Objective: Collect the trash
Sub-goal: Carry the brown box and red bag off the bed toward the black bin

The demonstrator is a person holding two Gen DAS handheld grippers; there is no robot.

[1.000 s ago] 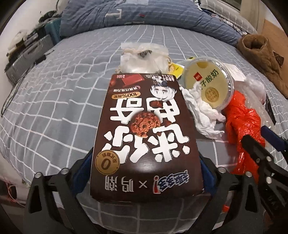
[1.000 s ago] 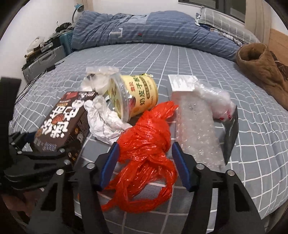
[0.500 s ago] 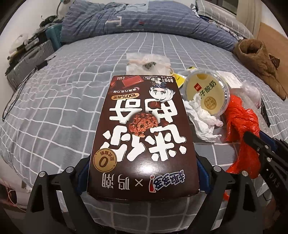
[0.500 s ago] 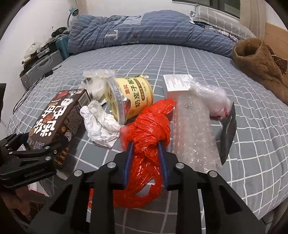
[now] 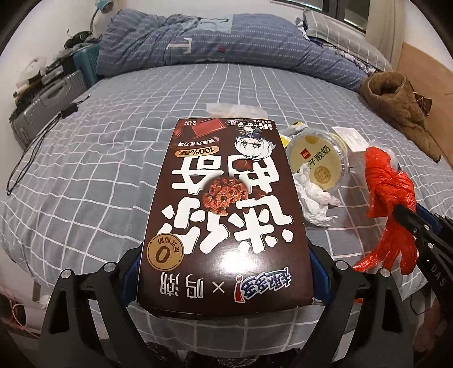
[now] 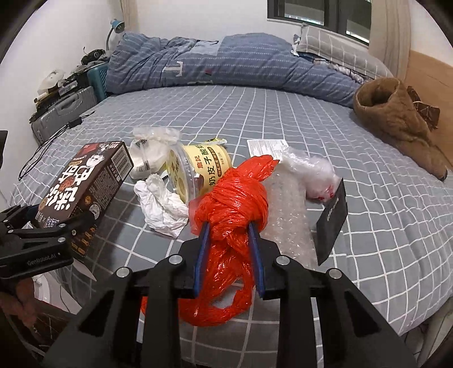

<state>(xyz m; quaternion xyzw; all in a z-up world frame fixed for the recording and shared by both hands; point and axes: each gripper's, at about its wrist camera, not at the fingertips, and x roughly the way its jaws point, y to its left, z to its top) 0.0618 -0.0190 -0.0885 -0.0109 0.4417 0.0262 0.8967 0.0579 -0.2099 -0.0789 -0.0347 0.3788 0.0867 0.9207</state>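
- Right gripper (image 6: pixel 228 230) now clamped on red bag (image 6: pixel 235 198), wide apart a second ago; bag lifted partly off bed (image 6: pixel 283 119).
- Left gripper (image 5: pixel 225 271) still clamped on brown box (image 5: pixel 226 198), above bed.

A bed (image 6: pixel 283 119) fills the room, covered by a grey sheet with a white grid; along its far edge lie a rumpled blue striped duvet (image 6: pixel 226 65) and a grey checked pillow (image 6: pixel 334 48), with a brown coat (image 6: pixel 396 119) at the far right corner. Behind it stand a white wall (image 6: pixel 184 17), a dark window (image 6: pixel 320 14) with a pale curtain (image 6: pixel 390 31), and a wood panel (image 6: pixel 427 70) at right. Off the left edge sit a grey suitcase (image 6: pixel 65 110), a teal crate (image 6: pixel 97 79), a blue desk lamp (image 6: pixel 116 27), and a black cable (image 6: pixel 51 141) trailing onto the sheet.
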